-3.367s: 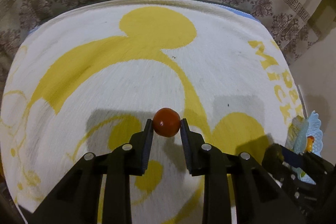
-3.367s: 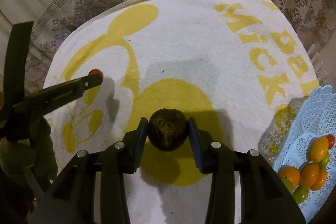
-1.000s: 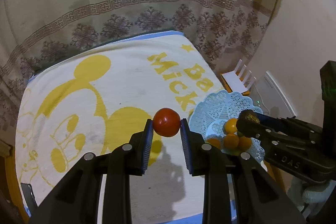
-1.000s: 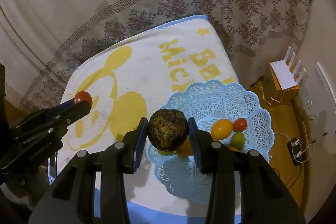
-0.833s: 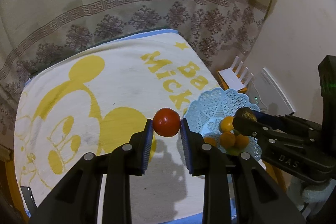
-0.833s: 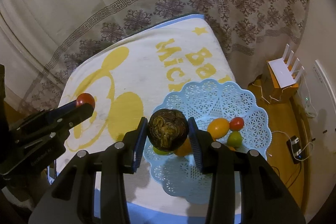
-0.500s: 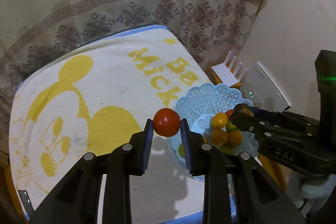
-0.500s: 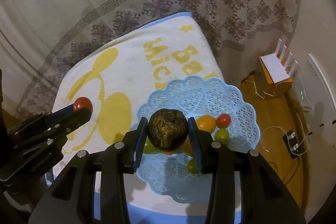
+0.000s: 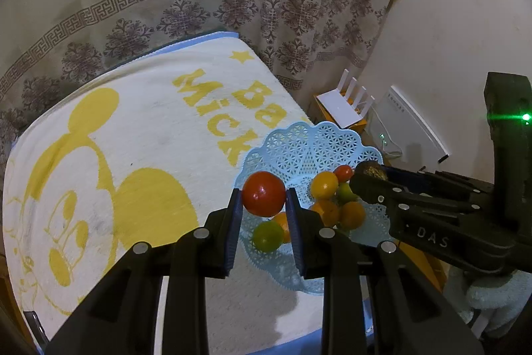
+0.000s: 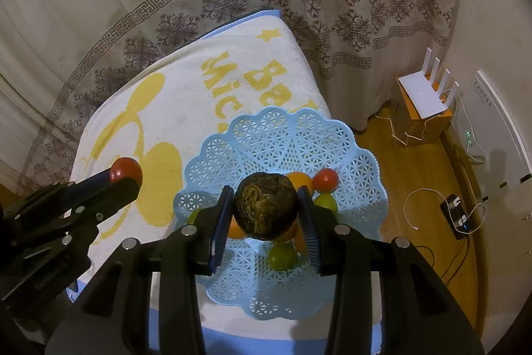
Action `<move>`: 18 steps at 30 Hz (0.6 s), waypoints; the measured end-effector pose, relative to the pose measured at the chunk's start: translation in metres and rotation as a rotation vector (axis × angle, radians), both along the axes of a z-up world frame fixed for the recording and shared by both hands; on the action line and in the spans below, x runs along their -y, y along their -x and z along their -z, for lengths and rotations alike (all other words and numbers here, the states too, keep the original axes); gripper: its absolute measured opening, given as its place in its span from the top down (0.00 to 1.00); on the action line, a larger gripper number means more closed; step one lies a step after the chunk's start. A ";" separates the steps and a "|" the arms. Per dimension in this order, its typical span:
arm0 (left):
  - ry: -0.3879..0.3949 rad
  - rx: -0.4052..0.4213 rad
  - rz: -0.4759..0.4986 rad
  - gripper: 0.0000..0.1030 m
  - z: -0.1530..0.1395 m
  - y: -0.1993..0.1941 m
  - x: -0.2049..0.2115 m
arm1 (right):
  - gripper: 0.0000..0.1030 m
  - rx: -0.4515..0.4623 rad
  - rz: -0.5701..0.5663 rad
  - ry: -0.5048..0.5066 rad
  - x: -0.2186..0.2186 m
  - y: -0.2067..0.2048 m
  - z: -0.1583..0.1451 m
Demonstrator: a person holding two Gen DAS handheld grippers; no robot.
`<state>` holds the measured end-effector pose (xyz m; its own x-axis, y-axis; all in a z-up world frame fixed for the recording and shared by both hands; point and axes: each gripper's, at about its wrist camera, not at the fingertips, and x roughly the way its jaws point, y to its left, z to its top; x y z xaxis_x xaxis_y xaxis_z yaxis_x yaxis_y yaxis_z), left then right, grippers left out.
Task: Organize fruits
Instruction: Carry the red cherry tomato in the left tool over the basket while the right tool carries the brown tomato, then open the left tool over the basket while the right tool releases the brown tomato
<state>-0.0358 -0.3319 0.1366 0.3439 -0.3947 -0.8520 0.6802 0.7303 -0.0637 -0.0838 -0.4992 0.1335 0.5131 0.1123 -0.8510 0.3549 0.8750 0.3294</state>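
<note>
- Gripping a red tomato [image 9: 263,192] in my left jaws, frame centre.
- Clamping a dark mottled fruit [image 10: 265,206] in my right jaws above the blue basket [image 10: 286,135].

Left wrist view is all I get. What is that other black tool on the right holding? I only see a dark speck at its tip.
Observer: The right tool is shut on a dark mottled round fruit.
Visitor: Where is it hanging?
Observer: Above the blue basket, over the small fruits in its middle.
Visitor: Anything beside the table?
Observer: A black charger with cables lies on the wooden floor.
</note>
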 end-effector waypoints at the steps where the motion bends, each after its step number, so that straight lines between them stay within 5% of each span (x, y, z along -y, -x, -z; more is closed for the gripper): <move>1: -0.001 0.000 0.000 0.74 0.000 0.000 0.001 | 0.61 -0.001 0.000 0.001 0.000 0.000 0.000; 18: -0.018 0.006 0.032 0.74 0.004 -0.001 0.018 | 0.61 -0.009 0.003 -0.006 0.009 -0.003 0.004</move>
<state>-0.0347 -0.3497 0.1321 0.3364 -0.3902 -0.8571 0.7038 0.7089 -0.0464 -0.0806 -0.5081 0.1299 0.5060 0.1162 -0.8547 0.3604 0.8718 0.3319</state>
